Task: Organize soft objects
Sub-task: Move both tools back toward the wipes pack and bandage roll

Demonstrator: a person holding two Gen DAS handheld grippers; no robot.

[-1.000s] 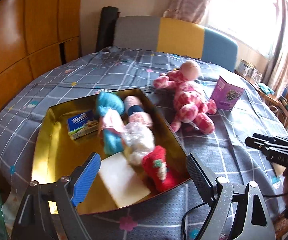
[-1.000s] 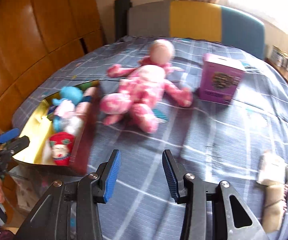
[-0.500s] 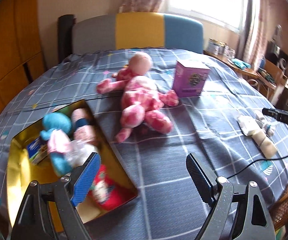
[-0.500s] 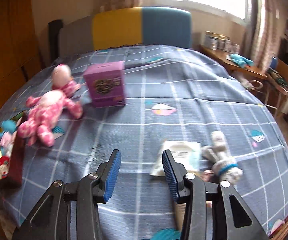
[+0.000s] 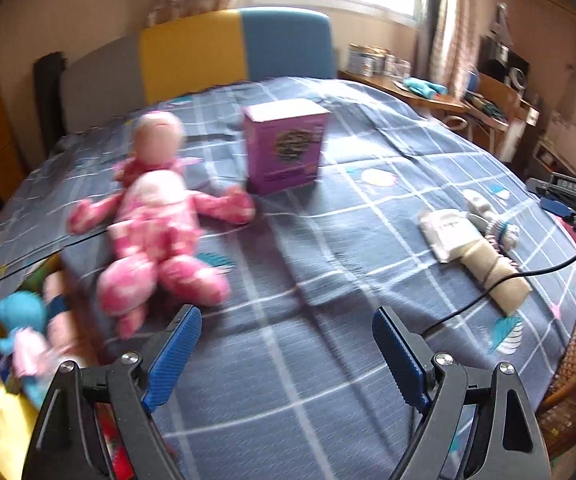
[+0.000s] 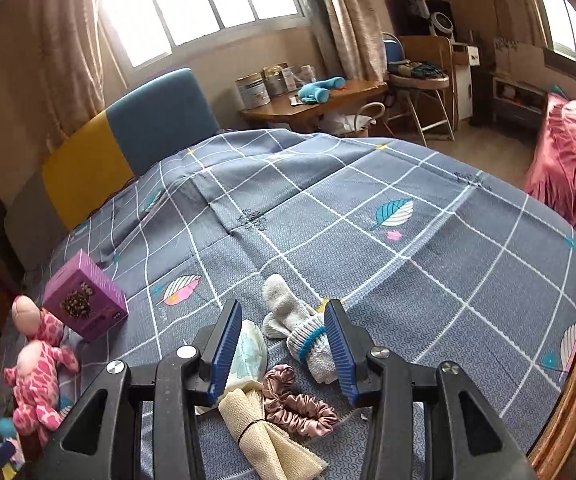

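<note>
A grey-blue checked bedspread [image 6: 368, 216] fills our view. Our right gripper [image 6: 284, 344] hovers with fingers partly spread, pinching nothing; the grey sock [image 6: 300, 332] lies between them, nearer the 3 o'clock pad, the pink scrunchie [image 6: 300, 404] at 6 o'clock. Our left gripper [image 5: 284, 356] is spread wide and empty, the pink plush doll [image 5: 156, 224] at 10 o'clock.

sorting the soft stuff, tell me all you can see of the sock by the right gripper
The sock is off-white to grey knit with a blue band near its ribbed cuff. It lies flat and bent on the checked cover, toe pointing away and cuff nearest the camera. It sits beside a pink scrunchie and a white packet. The right gripper hovers over it, jaws apart, not gripping.
</note>
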